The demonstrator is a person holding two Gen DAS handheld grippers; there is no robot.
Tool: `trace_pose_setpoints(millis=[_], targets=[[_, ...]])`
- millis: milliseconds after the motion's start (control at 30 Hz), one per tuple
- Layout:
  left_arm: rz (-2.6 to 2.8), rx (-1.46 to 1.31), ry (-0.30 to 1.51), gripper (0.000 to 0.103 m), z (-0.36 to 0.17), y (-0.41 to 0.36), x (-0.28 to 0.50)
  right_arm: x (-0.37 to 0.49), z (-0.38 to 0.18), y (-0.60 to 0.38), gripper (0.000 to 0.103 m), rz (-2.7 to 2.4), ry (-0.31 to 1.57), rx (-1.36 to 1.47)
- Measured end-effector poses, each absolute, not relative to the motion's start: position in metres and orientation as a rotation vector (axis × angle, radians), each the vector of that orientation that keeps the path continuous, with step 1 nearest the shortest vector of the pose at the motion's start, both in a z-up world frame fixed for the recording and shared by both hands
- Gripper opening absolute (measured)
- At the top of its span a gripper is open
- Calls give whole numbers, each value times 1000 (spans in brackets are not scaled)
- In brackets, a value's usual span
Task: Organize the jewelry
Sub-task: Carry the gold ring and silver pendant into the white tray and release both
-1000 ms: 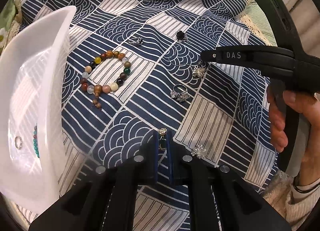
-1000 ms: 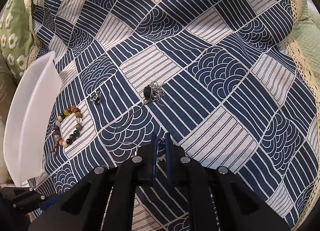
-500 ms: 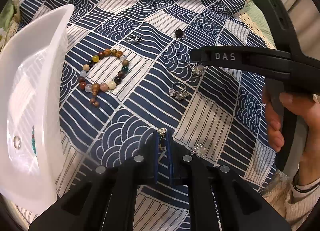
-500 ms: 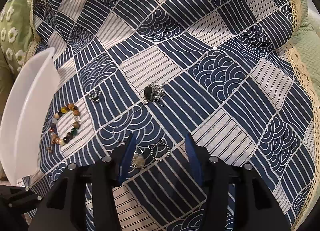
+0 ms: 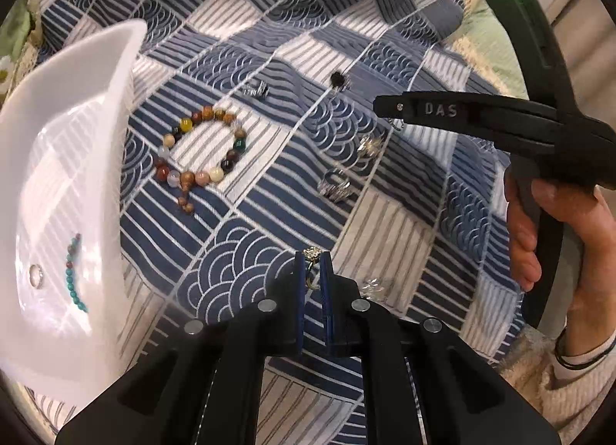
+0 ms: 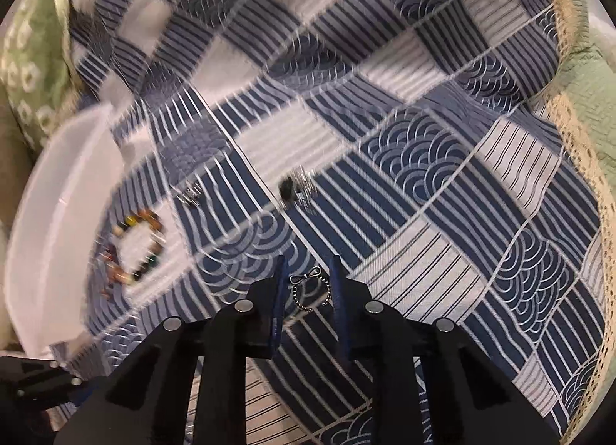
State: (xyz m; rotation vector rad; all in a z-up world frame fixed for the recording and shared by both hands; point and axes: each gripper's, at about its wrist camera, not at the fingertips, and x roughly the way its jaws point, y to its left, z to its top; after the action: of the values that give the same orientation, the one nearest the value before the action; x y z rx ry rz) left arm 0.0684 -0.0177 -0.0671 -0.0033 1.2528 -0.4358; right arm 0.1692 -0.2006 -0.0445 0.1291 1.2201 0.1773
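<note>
My left gripper [image 5: 312, 268] is shut on a gold ring [image 5: 311, 267] with a sparkly top, held just above the cloth. My right gripper [image 6: 310, 279] has its jaws closed on a small beaded bow ring [image 6: 311, 286] and holds it off the cloth. It shows in the left wrist view [image 5: 400, 114] with a small chain piece hanging below its tip. A white tray [image 5: 69, 160] at the left holds a ring [image 5: 35, 275] and a turquoise bead strand [image 5: 73, 271]. A multicoloured bead bracelet [image 5: 200, 154] lies beside the tray.
On the blue and white patterned cloth [image 5: 269, 214] lie a silver ring [image 5: 335, 187], a sparkly piece [image 5: 367, 144], a black-stone pendant [image 5: 338, 79], a small silver clip [image 5: 256, 89] and a crystal piece [image 5: 373, 287]. Green bedding [image 6: 577, 91] borders the cloth at right.
My right gripper opened half a second ago, then closed onto the bow ring and lifted it; its view is blurred by motion. My left gripper kept hold of the gold ring and shifted slightly.
</note>
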Motion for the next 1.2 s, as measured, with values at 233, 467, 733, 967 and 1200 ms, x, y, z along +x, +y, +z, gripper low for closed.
trace_pose_setpoints(millis=[233, 467, 733, 967, 1200], targets=[[-429, -62, 1090, 7, -6, 25, 63, 149, 24, -179, 22, 317, 1069, 194], [-232, -137, 1061, 7, 3, 116, 73, 126, 42, -103, 19, 520, 1068, 177], [-79, -231, 1155, 7, -33, 197, 76, 85, 20, 20, 19, 664, 1064, -95], [-79, -251, 1202, 7, -53, 210, 79, 80, -7, 65, 19, 658, 1099, -172], [-76, -251, 1214, 7, -63, 204, 86, 82, -23, 73, 19, 630, 1102, -201]])
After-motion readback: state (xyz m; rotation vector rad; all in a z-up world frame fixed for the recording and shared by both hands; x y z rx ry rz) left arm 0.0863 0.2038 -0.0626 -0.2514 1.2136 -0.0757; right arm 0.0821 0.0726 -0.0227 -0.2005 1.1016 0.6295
